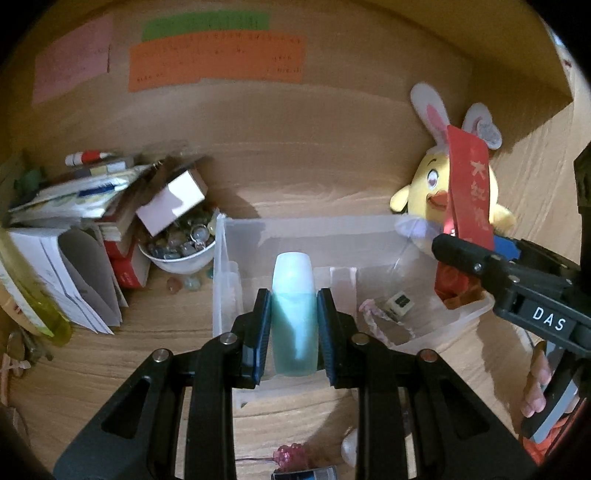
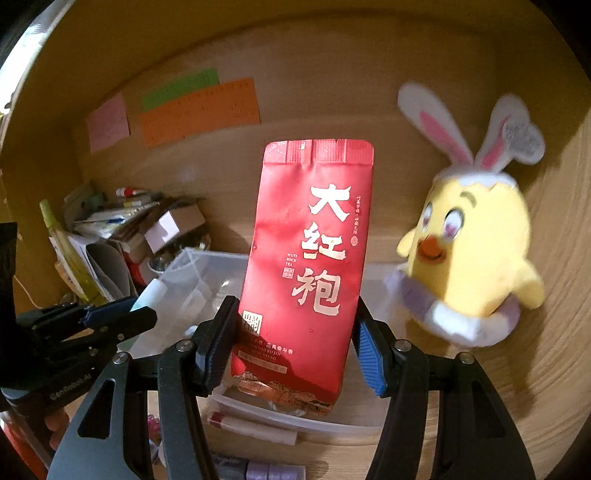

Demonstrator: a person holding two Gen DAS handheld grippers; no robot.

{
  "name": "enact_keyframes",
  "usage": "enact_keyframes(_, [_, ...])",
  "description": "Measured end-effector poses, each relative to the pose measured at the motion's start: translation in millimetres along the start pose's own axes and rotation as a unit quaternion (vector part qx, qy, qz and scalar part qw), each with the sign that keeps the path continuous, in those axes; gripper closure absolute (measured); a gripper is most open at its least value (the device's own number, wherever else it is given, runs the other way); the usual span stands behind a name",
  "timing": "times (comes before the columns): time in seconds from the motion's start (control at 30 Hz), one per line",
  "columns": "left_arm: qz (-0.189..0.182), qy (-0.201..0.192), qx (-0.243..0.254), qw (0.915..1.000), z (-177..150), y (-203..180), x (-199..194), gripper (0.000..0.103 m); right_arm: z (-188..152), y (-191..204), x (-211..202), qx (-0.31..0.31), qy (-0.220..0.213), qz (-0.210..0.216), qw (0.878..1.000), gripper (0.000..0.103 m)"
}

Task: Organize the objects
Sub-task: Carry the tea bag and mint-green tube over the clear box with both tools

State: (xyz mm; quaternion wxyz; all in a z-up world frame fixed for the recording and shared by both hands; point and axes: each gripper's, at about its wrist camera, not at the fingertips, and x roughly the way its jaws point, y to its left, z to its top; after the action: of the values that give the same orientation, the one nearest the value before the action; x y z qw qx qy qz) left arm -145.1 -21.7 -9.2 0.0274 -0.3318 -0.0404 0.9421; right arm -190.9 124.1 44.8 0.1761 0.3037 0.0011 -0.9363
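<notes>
Bin [image 1: 236,236] holds few bits; left gripper [image 1: 294,325] clamps bottle [image 1: 294,295], right gripper [image 2: 295,343] grips tea packet [image 2: 310,258], neither apparently dropped yet.

Blurred beyond reading: writing on the orange note [image 1: 218,61] and green note [image 1: 205,24]. Lower half of the plush chick [image 1: 428,192] hidden behind the red tea packet [image 1: 467,192]. Contents of the white bowl [image 1: 177,254] too small to identify.
</notes>
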Motion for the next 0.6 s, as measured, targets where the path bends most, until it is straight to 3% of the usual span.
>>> enact_keyframes(0.6, [-0.014,0.021,0.014,0.9996,-5,-7,21,0.079,-19,4,40,-0.015,0.061,-0.006,0.998,0.048])
